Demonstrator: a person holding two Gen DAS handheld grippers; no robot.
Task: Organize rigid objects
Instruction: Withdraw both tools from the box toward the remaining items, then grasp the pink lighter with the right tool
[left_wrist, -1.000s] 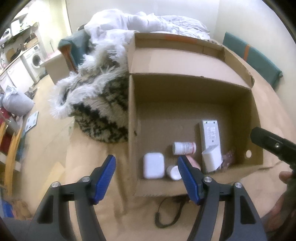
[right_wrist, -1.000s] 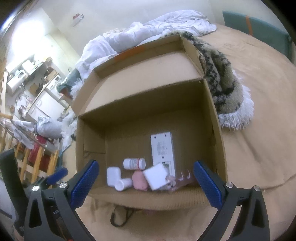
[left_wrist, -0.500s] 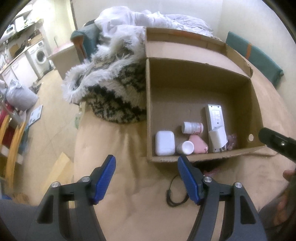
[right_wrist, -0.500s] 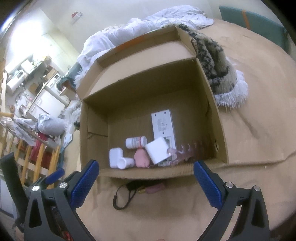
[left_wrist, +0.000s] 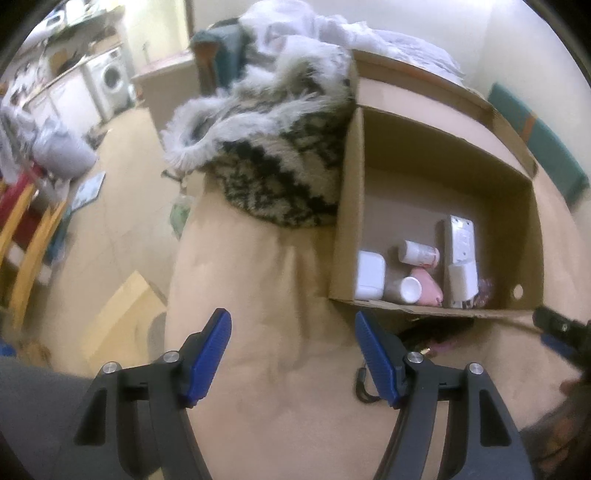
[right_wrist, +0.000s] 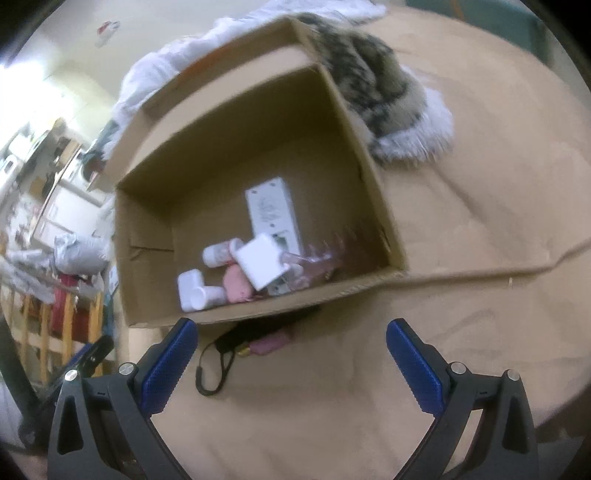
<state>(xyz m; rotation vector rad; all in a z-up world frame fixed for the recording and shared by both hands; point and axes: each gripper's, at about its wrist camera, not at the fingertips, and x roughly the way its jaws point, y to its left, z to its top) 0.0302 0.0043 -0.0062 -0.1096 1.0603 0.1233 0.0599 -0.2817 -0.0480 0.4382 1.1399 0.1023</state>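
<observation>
Hiding beneath the box (right_wrist: 258, 314), a pink object (right_wrist: 267, 341) blurs.

Matt brown corrugated cardboard is noted for the box (right_wrist: 373, 192). The bed cover (right_wrist: 461, 206) is seen as smooth tan cloth; the patterned throw (left_wrist: 280, 173) as shaggy pile. Gripper pads (right_wrist: 166, 365) are ribbed blue plastic.

My left hand-held gripper (left_wrist: 293, 350) points steeply down, blue pads apart with nothing between them. My right hand-held gripper (right_wrist: 291, 360) tilts down likewise, jaws spread wider and empty; its fingertip (left_wrist: 554, 326) shows to the left gripper's right.
</observation>
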